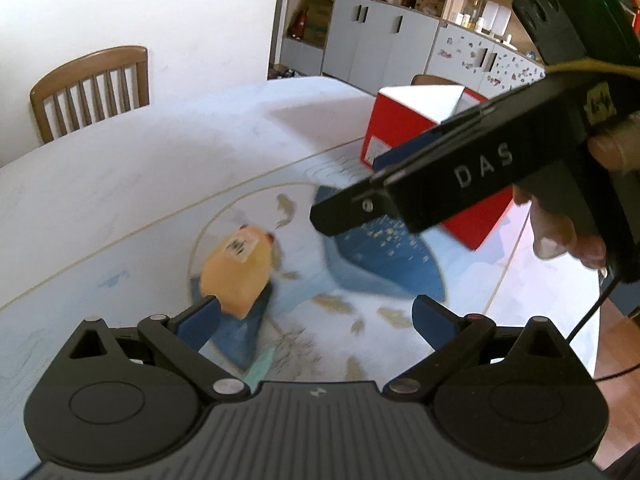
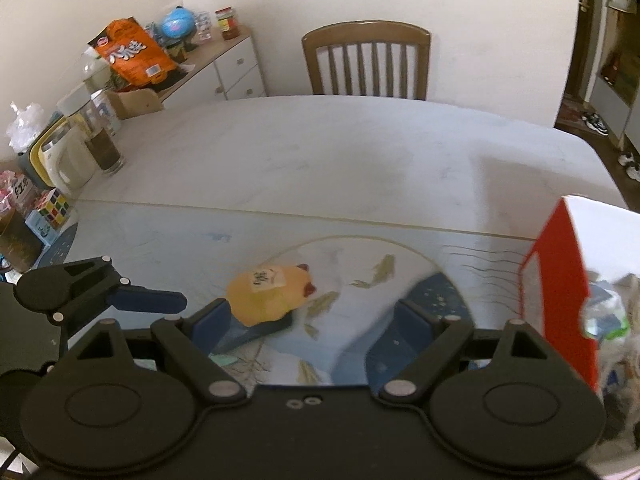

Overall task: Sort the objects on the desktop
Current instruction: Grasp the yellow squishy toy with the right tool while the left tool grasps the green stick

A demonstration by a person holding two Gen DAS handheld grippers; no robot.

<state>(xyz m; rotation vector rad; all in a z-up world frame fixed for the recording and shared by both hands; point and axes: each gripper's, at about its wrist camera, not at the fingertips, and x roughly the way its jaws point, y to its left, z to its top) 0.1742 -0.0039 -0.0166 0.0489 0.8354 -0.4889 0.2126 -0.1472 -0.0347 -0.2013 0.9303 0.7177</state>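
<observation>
A yellow chick toy [image 2: 269,294] lies on the worktop [image 2: 320,152], left of the red box [image 2: 560,300]. The right gripper [image 2: 308,316] and left gripper [image 1: 316,320] hover beside it, fingers wide apart, holding nothing. The soft rounded toy could squirt sideways if pinched off-centre.

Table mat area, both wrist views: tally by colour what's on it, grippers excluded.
Yellow-orange: 1, the soft toy with a paper label
Red and white: 1, the open box at the mat's edge
Total: 2
Contents of the box are too blurred to count.
</observation>
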